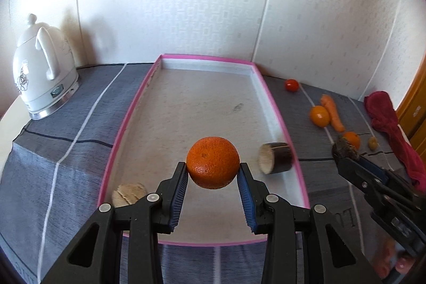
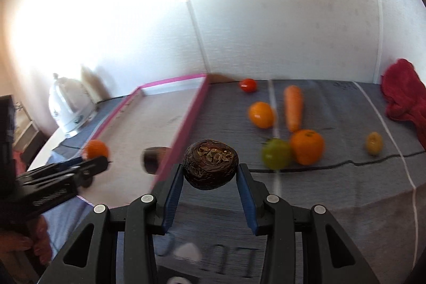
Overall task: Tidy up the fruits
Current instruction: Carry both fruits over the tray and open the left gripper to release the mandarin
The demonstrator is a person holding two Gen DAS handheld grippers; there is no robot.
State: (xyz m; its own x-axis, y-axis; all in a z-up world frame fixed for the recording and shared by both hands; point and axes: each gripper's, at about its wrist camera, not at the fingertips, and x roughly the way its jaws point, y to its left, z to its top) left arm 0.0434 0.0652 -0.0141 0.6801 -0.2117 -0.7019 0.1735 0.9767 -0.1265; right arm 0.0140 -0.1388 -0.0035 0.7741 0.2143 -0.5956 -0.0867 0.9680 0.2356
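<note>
Pinching a pebbly round orange [image 1: 213,163], left gripper [image 1: 213,169]; right gripper [image 2: 210,169] clamped on a wrinkled dark fruit [image 2: 210,164].

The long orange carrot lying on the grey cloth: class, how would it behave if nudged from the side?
The long orange carrot looks stiff, so it would probably move as one piece. Being tapered, it might roll in a curve. The grey cloth may slow it.
</note>
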